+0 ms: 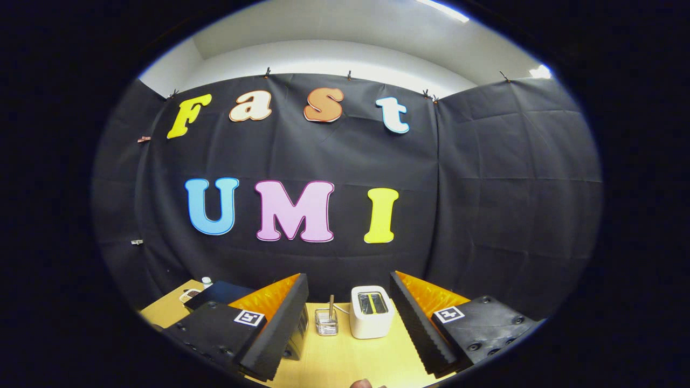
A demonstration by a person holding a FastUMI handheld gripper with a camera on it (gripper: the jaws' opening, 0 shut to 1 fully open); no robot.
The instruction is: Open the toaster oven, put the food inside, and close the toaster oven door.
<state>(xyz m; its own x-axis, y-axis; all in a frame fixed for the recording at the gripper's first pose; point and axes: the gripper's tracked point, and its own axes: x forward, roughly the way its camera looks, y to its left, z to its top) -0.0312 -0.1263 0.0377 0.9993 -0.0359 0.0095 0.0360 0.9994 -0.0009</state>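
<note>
From my seat I see a black cloth wall pinned up with small clips, a second panel meeting it at a seam. Above it run a white wall and ceiling with a bright strip light. Below lies a pale wooden table.

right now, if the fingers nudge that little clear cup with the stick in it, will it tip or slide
The clear cup looks small and light, so it would probably slide on the smooth table. The tall stick may topple it. The gripper is open, well short.
</note>
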